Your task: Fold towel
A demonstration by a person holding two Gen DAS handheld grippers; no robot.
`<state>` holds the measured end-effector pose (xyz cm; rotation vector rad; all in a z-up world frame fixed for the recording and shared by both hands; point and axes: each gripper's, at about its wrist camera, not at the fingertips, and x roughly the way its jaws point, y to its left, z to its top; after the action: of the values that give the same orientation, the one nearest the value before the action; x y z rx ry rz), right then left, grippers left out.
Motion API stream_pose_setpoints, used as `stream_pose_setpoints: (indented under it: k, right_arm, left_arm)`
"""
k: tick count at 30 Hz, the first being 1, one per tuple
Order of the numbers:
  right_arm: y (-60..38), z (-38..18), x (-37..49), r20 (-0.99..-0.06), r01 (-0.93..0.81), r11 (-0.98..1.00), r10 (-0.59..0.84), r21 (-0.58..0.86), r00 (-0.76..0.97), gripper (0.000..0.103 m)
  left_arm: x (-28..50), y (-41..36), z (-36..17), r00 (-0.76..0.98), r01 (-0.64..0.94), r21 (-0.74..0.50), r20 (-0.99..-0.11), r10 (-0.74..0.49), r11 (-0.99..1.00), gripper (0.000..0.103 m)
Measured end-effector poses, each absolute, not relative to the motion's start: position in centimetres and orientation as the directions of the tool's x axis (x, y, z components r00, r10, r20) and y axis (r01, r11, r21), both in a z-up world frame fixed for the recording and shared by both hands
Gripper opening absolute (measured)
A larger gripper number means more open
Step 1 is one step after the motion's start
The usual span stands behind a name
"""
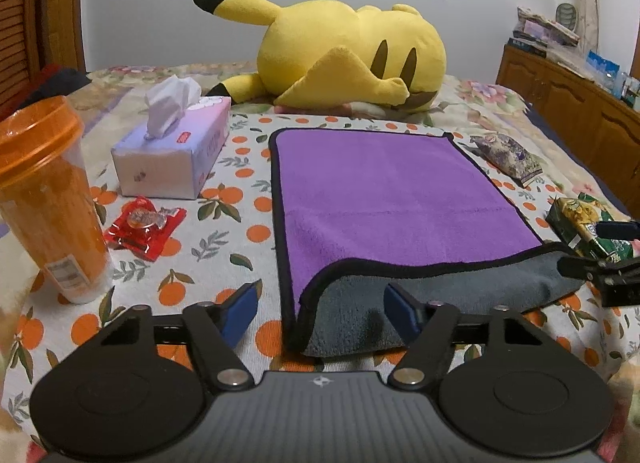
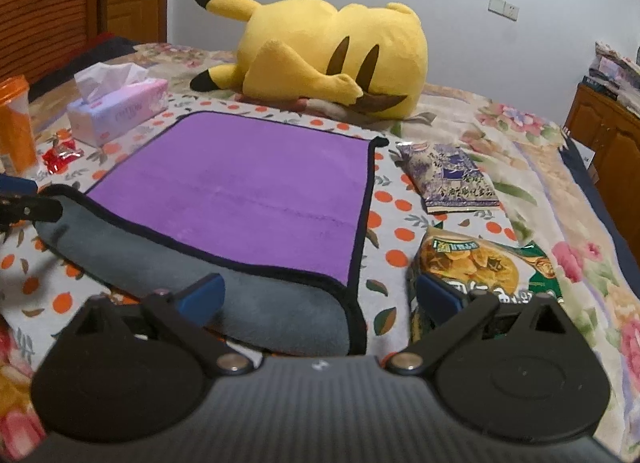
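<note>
Here the towel (image 1: 392, 191) is lying purple side up on the bed (image 1: 224, 223), its near edge curling over to show grey. The left gripper (image 1: 320, 311) and right gripper (image 2: 320, 299) are both hovering spread wide over the near corners, holding nothing. Seemingly the first fold is starting; next, each should be pinching its corner.

The towel (image 1: 392, 191) is lying mid-frame on the bed (image 1: 224, 231), its near edge turned over. The plush toy (image 1: 344, 59) is sitting behind it, upper centre. The tissue box (image 1: 176, 155), candy packet (image 1: 144, 227) and cup (image 1: 48, 199) are lying left; two snack bags (image 2: 452, 175) are resting right.
</note>
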<state>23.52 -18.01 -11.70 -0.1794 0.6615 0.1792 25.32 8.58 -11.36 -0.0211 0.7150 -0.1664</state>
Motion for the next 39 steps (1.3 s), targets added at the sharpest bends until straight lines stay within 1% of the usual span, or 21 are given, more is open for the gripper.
stream_pose_setpoints:
  k: [4,8,12,16,21,23,27,28,30,32,35,37,39]
  right_arm:
    - [-18.2,-12.1,24.5,-0.655,-0.217,0.971,0.102,-0.097,0.749,0.090]
    - [-18.5,-12.5,25.0,-0.683,-0.223,0.971,0.105,-0.088,0.723,0.089]
    - [-19.0,-12.8,25.7,-0.714,-0.226,0.972,0.115,-0.061,0.691,0.088]
    - [-19.7,-13.0,26.0,-0.737,-0.225,0.974,0.143,-0.012,0.661,0.082]
    - [-20.4,-13.2,26.1,-0.750,-0.227,0.974,0.165,0.021,0.641,0.074]
    - [-20.5,-13.2,25.9,-0.751,-0.235,0.972,0.176,0.029,0.636,0.065]
    - [-20.5,-13.2,25.7,-0.752,-0.254,0.966,0.194,0.037,0.630,0.051]
    - [-20.5,-13.1,25.7,-0.752,-0.259,0.965,0.198,0.038,0.629,0.046]
    - [-20.5,-13.0,25.6,-0.751,-0.262,0.964,0.199,0.035,0.630,0.040]
    - [-20.6,-13.0,25.5,-0.751,-0.264,0.964,0.195,0.028,0.631,0.028]
    - [-21.0,-12.9,25.4,-0.750,-0.263,0.965,0.192,0.025,0.633,0.020]
    - [-21.2,-12.9,25.3,-0.749,-0.261,0.965,0.193,0.028,0.634,0.019]
    - [-21.4,-12.9,25.2,-0.745,-0.258,0.965,0.196,0.033,0.637,0.012]
  left_arm:
    - [25.2,8.3,-11.6,0.734,0.167,-0.061,-0.659,-0.166,0.984,0.059]
    - [25.2,8.4,-11.9,0.722,0.176,-0.069,-0.669,-0.176,0.982,0.049]
    - [25.3,8.5,-12.1,0.708,0.182,-0.082,-0.681,-0.189,0.980,0.041]
    - [25.3,8.3,-12.3,0.701,0.187,-0.079,-0.688,-0.189,0.979,0.039]
    - [25.2,8.3,-12.3,0.696,0.188,-0.081,-0.692,-0.191,0.979,0.032]
    - [25.2,8.3,-12.4,0.696,0.188,-0.082,-0.692,-0.192,0.979,0.029]
    - [25.2,8.3,-12.3,0.693,0.192,-0.085,-0.694,-0.196,0.978,0.018]
    - [25.2,8.3,-12.3,0.693,0.195,-0.084,-0.694,-0.198,0.977,0.018]
    - [25.2,8.3,-12.3,0.693,0.199,-0.081,-0.693,-0.198,0.977,0.014]
    - [25.1,8.2,-12.3,0.693,0.203,-0.080,-0.692,-0.201,0.976,0.013]
    - [25.0,8.2,-12.3,0.700,0.208,-0.072,-0.686,-0.200,0.976,0.011]
    - [25.0,8.1,-12.2,0.702,0.211,-0.071,-0.684,-0.201,0.975,0.010]
    - [24.9,8.1,-12.1,0.703,0.218,-0.071,-0.680,-0.207,0.973,0.008]
